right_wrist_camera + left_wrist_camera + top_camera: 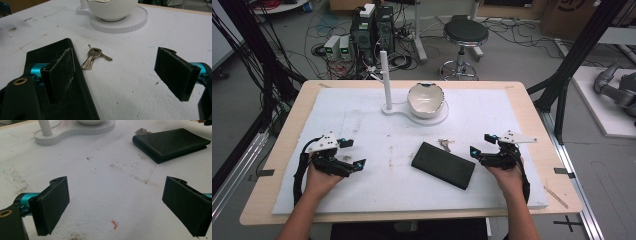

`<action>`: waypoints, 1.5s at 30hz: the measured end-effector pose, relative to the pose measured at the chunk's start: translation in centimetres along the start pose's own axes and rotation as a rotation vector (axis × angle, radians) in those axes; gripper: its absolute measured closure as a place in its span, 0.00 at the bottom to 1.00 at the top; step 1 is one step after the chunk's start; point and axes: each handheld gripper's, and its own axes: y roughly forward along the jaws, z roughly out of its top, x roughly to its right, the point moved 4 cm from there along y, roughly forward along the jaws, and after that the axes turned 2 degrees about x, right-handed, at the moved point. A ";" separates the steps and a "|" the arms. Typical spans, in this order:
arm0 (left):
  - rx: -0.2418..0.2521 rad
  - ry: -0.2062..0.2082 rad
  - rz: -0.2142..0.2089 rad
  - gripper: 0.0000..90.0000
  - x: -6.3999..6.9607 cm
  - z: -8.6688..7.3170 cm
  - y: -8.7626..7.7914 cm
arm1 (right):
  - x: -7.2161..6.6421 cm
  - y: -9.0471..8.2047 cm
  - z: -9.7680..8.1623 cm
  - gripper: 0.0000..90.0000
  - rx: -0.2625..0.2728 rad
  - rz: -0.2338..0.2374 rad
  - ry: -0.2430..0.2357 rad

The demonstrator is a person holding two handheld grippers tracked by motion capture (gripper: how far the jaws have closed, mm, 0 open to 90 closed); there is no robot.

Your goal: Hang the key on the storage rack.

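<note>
A black wallet [443, 164] lies closed on the white mat [377, 185], near the middle; it also appears as the wallet [171, 143] and the wallet [75, 100]. A small bunch of keys [445, 144] rests just behind it, seen closer as the keys [93, 57]. A white bowl [426, 99] sits on a white stand with an upright post [385, 80]. My left gripper [352, 153] stands open over bare mat at the left, nothing between its jaws. My right gripper [482, 144] is open at the wallet's right end, with the wallet's corner under its left jaw.
The white mat covers a wooden table [282, 145]. Beyond the table's far edge stand a black stool [465, 35], computer boxes [372, 27] and tangled cables on the floor. Black frame posts [562, 85] rise at the right. A tiny orange scrap [115, 224] lies on the mat.
</note>
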 end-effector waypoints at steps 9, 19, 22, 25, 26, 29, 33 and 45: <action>-0.016 0.016 0.012 0.08 0.1 -0.2 -0.1 | -0.8 2.0 1.3 0.19 -0.114 0.031 -0.057; -0.018 0.017 0.023 0.08 -0.1 -0.2 -0.3 | -1.3 5.9 3.7 0.28 -0.213 0.105 -0.108; -0.015 0.021 0.024 0.08 -0.1 -0.1 -0.2 | -1.6 7.0 4.3 0.30 -0.244 0.130 -0.121; -0.018 0.017 0.026 0.08 -0.1 -0.1 -0.2 | -1.9 8.1 4.5 0.34 -0.258 0.161 -0.127; -0.018 0.017 0.026 0.08 -0.1 -0.1 -0.2 | -1.9 8.1 4.5 0.34 -0.258 0.161 -0.127; -0.016 0.023 0.027 0.08 0.0 0.0 -0.3 | -2.2 9.1 4.5 0.39 -0.285 0.164 -0.135; -0.013 0.022 0.026 0.08 -0.1 0.0 -0.3 | -2.5 10.1 4.2 0.46 -0.315 0.161 -0.143; -0.014 0.020 0.025 0.08 -0.1 0.0 -0.3 | -3.3 12.2 3.3 0.71 -0.393 0.133 -0.170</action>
